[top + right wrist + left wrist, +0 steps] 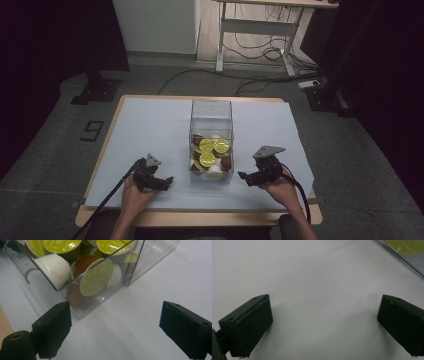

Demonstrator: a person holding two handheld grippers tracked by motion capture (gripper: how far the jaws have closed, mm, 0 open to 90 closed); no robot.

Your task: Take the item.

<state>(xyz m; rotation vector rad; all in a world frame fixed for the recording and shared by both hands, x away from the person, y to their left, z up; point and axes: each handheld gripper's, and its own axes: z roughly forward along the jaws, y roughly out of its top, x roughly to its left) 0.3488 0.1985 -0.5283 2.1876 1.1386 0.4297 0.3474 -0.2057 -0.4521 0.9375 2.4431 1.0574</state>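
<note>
Capsules [207,145] fill the lower part of a clear box [212,111] at table centre; we count at least 3 lime foil lids among white and brown cups. Our left gripper [167,181] rests at 8 o'clock of it, our right gripper [243,176] at 4; both jaws gape, holding nothing. We judge a top-down reach safest, sparing the thin walls.
</note>
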